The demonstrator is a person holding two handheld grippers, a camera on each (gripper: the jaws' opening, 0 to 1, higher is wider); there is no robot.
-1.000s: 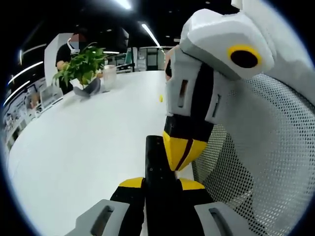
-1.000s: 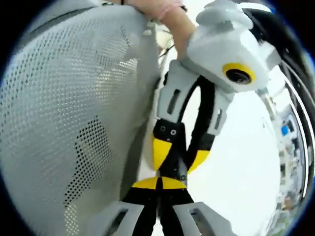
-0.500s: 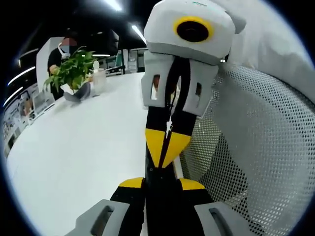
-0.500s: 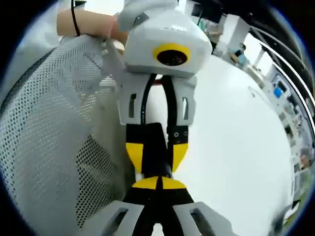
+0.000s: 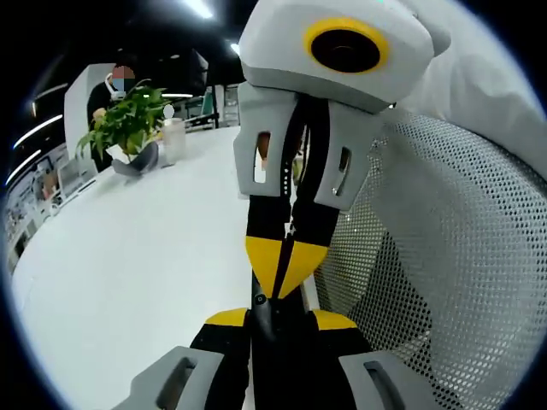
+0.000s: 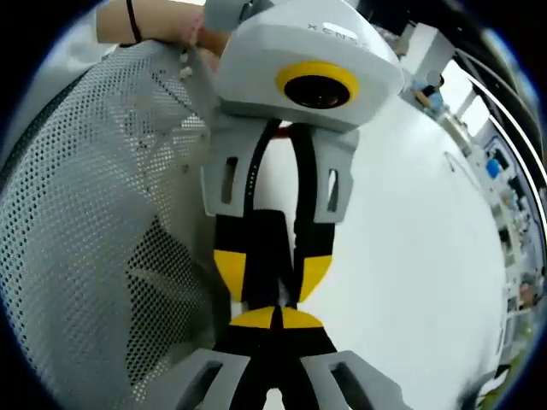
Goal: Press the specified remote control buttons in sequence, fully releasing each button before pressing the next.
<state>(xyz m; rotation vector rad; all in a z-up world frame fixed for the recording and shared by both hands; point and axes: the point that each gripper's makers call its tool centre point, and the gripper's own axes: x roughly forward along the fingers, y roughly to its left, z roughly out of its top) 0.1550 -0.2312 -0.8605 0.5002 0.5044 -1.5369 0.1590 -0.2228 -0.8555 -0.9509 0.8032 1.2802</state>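
Observation:
In the left gripper view my left gripper (image 5: 280,319) is shut on a slim black remote control (image 5: 272,337), yellow tips on either side of it. My right gripper (image 5: 279,269) comes down from above, jaws shut, its yellow tips resting on the remote's face just ahead of the left tips. The right gripper view gives the same meeting from the other side. There my right gripper (image 6: 275,318) is shut and points at the remote (image 6: 269,248), which the left gripper (image 6: 272,275) holds. Which button sits under the tips is hidden.
A white mesh chair back (image 5: 444,282) stands close on one side (image 6: 77,256). The white table (image 5: 128,256) stretches away, with a potted plant (image 5: 128,124) and a bottle (image 5: 173,138) at its far end. A person stands behind the plant. A bare forearm (image 6: 158,21) reaches in.
The right gripper has swung from a tilted stance at the side to head-on with the left gripper. Its shut tips have slid down the remote towards the left tips. The left grip is unchanged.

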